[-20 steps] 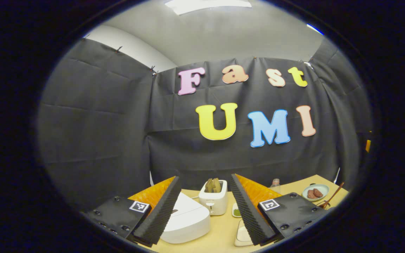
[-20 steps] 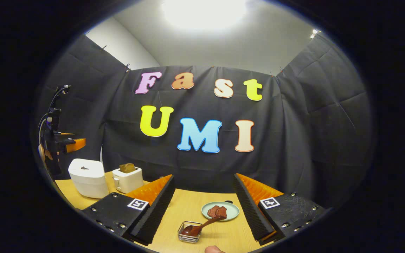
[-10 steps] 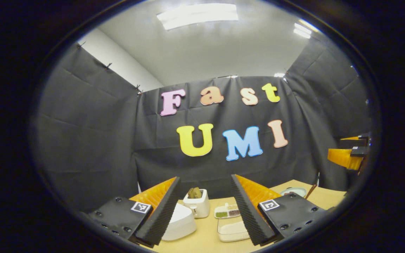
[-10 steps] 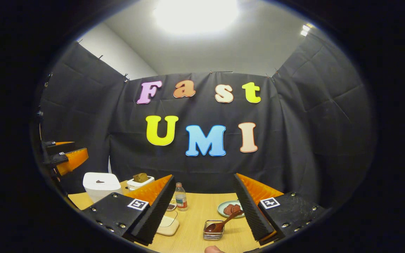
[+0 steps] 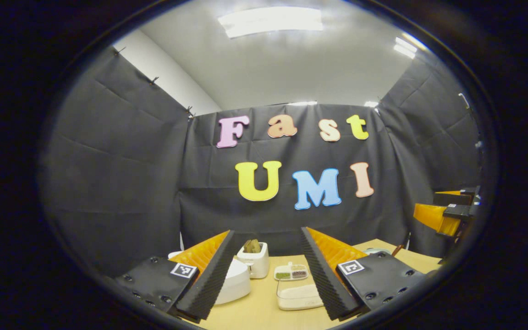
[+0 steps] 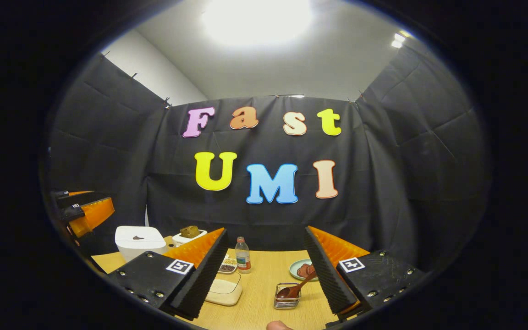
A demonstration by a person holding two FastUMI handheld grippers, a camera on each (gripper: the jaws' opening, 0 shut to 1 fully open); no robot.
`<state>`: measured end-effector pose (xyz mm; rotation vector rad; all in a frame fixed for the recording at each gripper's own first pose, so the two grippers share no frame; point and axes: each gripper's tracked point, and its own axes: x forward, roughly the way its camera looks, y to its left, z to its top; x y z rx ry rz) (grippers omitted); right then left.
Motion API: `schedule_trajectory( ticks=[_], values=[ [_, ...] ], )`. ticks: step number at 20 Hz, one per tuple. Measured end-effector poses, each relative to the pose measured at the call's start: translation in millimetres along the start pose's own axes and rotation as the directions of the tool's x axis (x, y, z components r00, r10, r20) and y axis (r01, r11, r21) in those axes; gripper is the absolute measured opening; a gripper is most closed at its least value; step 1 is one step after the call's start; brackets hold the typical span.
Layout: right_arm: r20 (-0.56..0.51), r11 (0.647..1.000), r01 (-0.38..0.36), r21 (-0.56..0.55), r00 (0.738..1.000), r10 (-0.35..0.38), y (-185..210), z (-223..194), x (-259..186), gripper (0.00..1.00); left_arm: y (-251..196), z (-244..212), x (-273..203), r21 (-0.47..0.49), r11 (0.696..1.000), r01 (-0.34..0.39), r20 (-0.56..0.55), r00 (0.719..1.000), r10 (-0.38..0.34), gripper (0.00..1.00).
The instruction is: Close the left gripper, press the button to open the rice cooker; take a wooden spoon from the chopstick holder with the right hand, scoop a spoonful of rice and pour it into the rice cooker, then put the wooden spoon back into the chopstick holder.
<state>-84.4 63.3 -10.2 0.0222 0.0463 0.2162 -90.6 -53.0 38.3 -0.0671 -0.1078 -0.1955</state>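
Nothing done yet. Rice cooker (image 6: 139, 240) lid down, lower left of right gripper view. Wooden spoon (image 6: 297, 287) sits in chopstick holder (image 6: 287, 299), bottom middle. Rice box (image 5: 298, 295) untouched. Left gripper (image 5: 267, 275) wide apart, grasps nothing, held up level above table (image 5: 264, 311). Right gripper (image 6: 266, 275) wide apart too, held level, spoon between its fingers' lines but farther off. Whole job left.

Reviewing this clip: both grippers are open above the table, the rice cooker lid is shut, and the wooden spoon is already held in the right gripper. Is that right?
Not quite. In the right gripper view the wooden spoon rests in its holder on the table; the right gripper holds nothing. The rest stands: left gripper open, rice cooker shut.
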Motion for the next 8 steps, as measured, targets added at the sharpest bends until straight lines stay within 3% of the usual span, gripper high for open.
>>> schedule_trajectory(
  ticks=[1, 5, 8],
  values=[
    [0.007, 1.0, 0.001, -0.005, 1.0, -0.001, -0.5, 2.4, 0.6, 1.0, 1.3, -3.8, -3.5, -0.008, 1.0, -0.002, -0.01, 1.0, 0.002, 0.91],
    [0.019, 1.0, -0.009, -0.008, 1.0, 0.009, 4.7, 5.6, 1.9, 0.96, 11.1, -7.9, -4.7, -0.002, 1.0, -0.022, -0.026, 0.999, 0.022, 0.92],
    [0.017, 1.0, -0.015, -0.012, 1.0, 0.015, 6.7, 5.0, 2.8, 1.0, 12.0, -6.9, -6.0, -0.004, 1.0, -0.022, -0.029, 0.999, 0.022, 0.91]
  ],
)
